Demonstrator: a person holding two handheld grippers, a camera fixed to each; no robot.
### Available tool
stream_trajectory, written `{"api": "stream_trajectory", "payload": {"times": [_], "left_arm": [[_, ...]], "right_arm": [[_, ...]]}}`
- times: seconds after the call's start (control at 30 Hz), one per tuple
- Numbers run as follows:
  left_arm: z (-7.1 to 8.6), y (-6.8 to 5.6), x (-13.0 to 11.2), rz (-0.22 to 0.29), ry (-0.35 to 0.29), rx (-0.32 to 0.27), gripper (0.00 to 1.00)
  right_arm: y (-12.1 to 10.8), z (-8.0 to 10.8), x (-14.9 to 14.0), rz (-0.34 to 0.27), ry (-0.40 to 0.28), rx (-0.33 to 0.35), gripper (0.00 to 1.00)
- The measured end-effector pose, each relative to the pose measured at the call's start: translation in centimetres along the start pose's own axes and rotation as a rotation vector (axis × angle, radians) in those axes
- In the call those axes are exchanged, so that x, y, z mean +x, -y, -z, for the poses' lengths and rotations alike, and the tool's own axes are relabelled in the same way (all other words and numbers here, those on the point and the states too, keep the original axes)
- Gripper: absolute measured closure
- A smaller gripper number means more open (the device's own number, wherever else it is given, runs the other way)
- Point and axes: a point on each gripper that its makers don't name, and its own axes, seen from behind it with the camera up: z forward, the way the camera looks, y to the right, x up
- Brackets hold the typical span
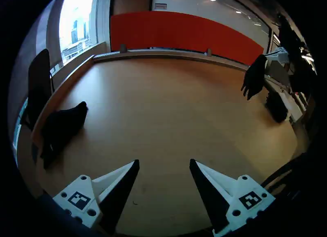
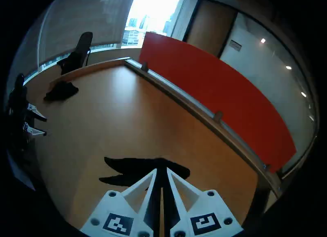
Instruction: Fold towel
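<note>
A crumpled dark cloth [image 1: 61, 126] lies near the left edge of the wooden surface [image 1: 163, 102]; the left tool [image 1: 164, 161] hovers over bare wood, released, fingers spread wide; far right, the black towel [image 1: 254, 77] hangs limp in the air, pinched by the right tool [image 1: 280, 55]; in the right gripper view those fingers are clenched on the fabric, which spreads dark beyond the tips.

2 views, low over the shared table [image 1: 163, 114], facing the shared red partition [image 1: 184, 32]
</note>
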Motion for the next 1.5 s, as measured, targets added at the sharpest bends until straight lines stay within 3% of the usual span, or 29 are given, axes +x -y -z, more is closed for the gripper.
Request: {"api": "stream_trajectory", "payload": {"times": [0.7, 0.97, 1.5], "left_arm": [[-1.0, 0.0, 0.9, -0.023, 0.024, 0.023, 0.09], [-1.3, -0.5, 1.0, -0.034, 0.03, 0.026, 0.09], [-1.6, -1.5, 1.4, -0.045, 0.036, 0.029, 0.09]], "right_arm": [[-11.6, 3.6, -5.1, -0.071, 0.068, -0.126, 0.98], [-15.6, 5.2, -7.6, -0.104, 0.096, -0.177, 0.98], [-20.6, 7.1, -11.7, -0.131, 0.156, -0.235, 0.98]]}}
